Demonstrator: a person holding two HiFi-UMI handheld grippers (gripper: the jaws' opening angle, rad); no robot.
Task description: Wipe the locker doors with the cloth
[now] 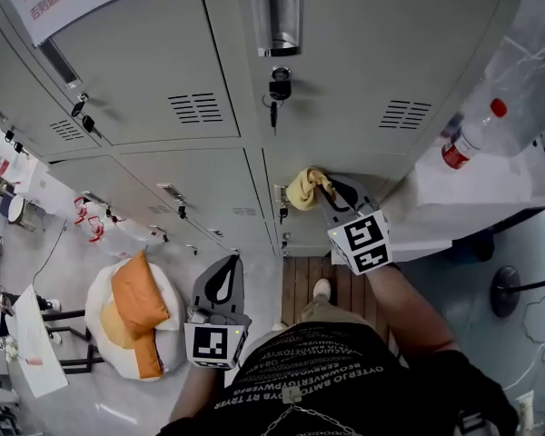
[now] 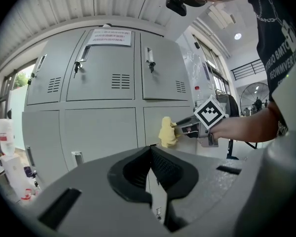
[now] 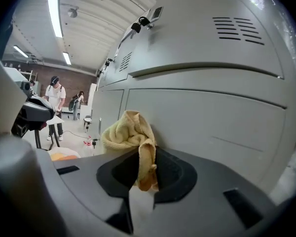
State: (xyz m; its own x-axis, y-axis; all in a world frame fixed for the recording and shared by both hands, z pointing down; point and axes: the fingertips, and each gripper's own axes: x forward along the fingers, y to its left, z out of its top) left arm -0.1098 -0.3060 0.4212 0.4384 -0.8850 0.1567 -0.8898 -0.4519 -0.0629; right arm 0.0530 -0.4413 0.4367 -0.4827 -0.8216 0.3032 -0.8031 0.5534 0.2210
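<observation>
A bunched yellow cloth (image 1: 305, 188) is pinched in my right gripper (image 1: 330, 192), which is shut on it and presses it against a lower grey locker door (image 1: 345, 166). The right gripper view shows the cloth (image 3: 129, 134) bulging out past the jaws against that door (image 3: 202, 127). My left gripper (image 1: 222, 280) hangs lower and to the left, away from the lockers, jaws shut with nothing between them. From the left gripper view the cloth (image 2: 166, 131) and the right gripper (image 2: 185, 129) appear ahead against the lower right door.
Grey lockers (image 1: 163, 62) fill the wall, with keys (image 1: 279, 89) hanging in locks. A white table (image 1: 472, 193) with a plastic bottle (image 1: 477, 130) stands at the right. An orange and white cushion (image 1: 136, 316) lies on the floor at the left. A fan base (image 1: 509, 291) sits at far right.
</observation>
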